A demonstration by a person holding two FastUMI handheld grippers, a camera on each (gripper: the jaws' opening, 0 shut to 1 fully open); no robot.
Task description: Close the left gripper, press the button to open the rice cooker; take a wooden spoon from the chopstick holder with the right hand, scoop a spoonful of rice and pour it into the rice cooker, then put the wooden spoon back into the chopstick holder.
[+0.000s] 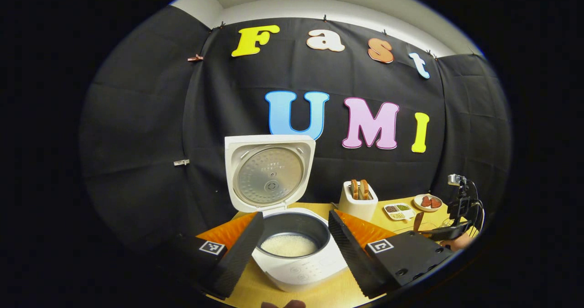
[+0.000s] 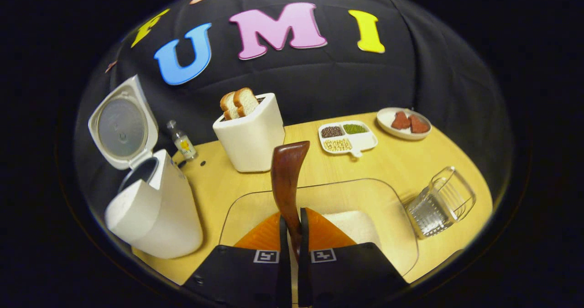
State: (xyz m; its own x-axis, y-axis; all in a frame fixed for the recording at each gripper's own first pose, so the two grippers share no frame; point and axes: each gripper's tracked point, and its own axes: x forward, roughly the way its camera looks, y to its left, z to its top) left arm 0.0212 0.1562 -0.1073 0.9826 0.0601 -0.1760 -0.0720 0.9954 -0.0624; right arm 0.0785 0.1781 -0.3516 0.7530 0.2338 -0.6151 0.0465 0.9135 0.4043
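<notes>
The white rice cooker point(image 1: 301, 271) stands open, lid point(image 1: 269, 171) upright, with white rice point(image 1: 288, 245) in its pot. My left gripper point(image 1: 295, 216) is open, one finger on each side of the pot, holding nothing. In the right gripper view, my right gripper point(image 2: 293, 216) is shut on the dark wooden spoon point(image 2: 286, 171), whose wider curved end points up and away. It hangs over a clear tub point(image 2: 392, 198) holding a heap of rice point(image 2: 353, 226). The wire chopstick holder point(image 2: 440, 203) stands to the right of the tub. The open cooker point(image 2: 155, 212) sits at the left.
A white toaster point(image 2: 250, 134) with bread slices stands behind the tub, and a small bottle point(image 2: 181, 141) is beside the cooker. A divided dish of beans point(image 2: 347, 137) and a plate point(image 2: 404, 122) with red pieces sit at the back right. The other gripper point(image 1: 456, 228) shows far right in the left gripper view.
</notes>
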